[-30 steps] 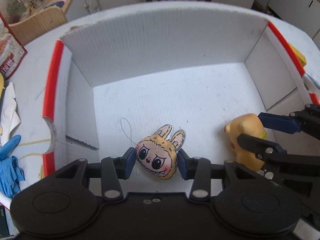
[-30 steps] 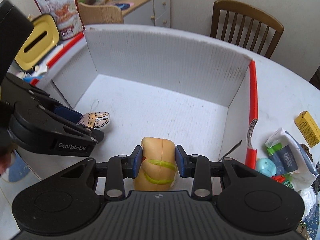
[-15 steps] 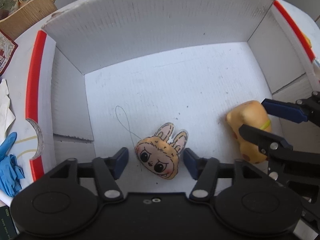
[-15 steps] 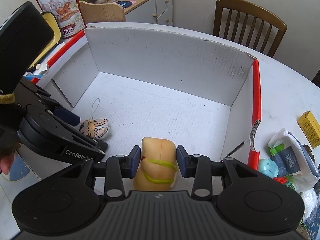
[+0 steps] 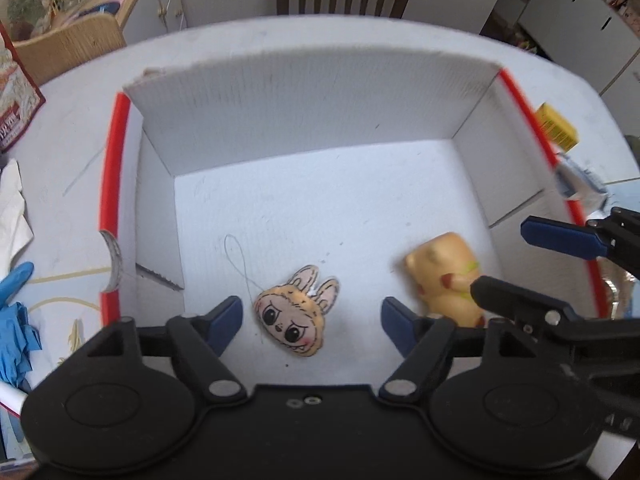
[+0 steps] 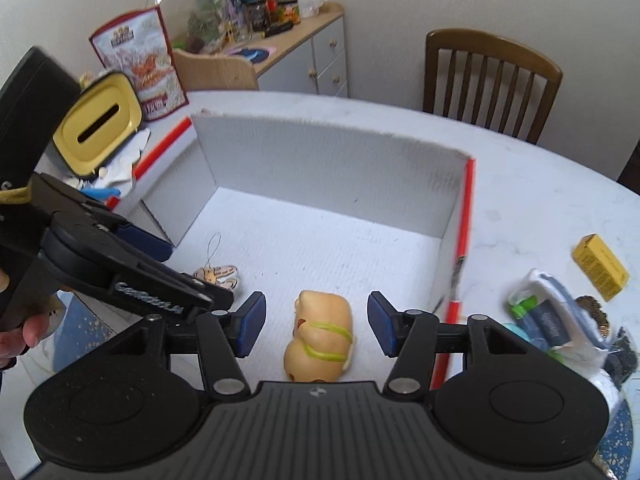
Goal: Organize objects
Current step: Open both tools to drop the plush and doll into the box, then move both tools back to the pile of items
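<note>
Both toys lay on the floor of the white corrugated-cardboard box with red-edged flaps [image 5: 304, 128], so the step in hand looked like a clean withdrawal, best done by lifting each tool straight up with the fingers spread, clear of toys and walls. The left gripper [image 5: 311, 320] was released, its blue pads standing apart on either side of the flat orange bunny-eared face charm [image 5: 294, 316] without touching it; the charm lay face up near the front of the floor, its thin loop of cord trailing toward the left wall. The right gripper [image 6: 316, 322] was likewise released around the soft tan hot-dog-shaped toy with yellow-green squiggle [image 6: 322, 338], which lay lengthwise at the front right, well apart from the charm.
</note>
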Tool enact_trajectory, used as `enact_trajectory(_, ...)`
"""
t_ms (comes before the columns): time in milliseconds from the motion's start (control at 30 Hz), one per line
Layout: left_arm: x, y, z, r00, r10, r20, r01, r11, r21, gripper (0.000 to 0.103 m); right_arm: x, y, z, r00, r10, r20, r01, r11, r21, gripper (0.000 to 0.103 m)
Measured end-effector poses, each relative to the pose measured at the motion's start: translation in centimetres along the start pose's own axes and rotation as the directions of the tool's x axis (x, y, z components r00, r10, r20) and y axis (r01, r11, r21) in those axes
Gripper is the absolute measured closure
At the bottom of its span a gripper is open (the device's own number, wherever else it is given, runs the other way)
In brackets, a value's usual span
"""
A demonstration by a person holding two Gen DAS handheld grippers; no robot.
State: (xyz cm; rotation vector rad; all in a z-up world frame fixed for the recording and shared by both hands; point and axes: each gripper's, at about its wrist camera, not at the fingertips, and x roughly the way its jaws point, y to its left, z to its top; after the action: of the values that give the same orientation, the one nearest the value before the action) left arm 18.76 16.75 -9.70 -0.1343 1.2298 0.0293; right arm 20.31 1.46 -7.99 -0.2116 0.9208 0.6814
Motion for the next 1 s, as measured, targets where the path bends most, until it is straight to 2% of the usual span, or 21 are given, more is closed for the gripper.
enact_trajectory(267,-2.7,0.1,-0.2,0.997,0.021,0.079,-0.019,0.999,-0.029,0.025,-3.6,-0.9,-0.2,0.998,0.019,0.059,-0.020,1.000,0.016,0.045)
enact_trajectory(500,-5.2,-1.4,-1.2,0.989,0.029,0.142,-0.023,0.999,-0.044,0.024,-6.6,-1.0,-1.1,0.994,0.048,0.101,-0.048,0.999,0.003,0.042)
enact_trajectory(833,-7.6,-5.6,-3.7,0.973,0.016,0.232,-0.007,0.999,-0.039,0.022,-10.2,-2.3,-3.5,0.986,0.081,0.146,-0.084,0.996,0.020,0.040)
enact_trajectory(1000,-8.3,-8.1,-5.0,0.962,0.005,0.273,0.002,1.000,-0.026,0.019,-12.2,-4.2,-5.5,0.983,0.084,0.163,-0.093,0.994,0.051,0.037)
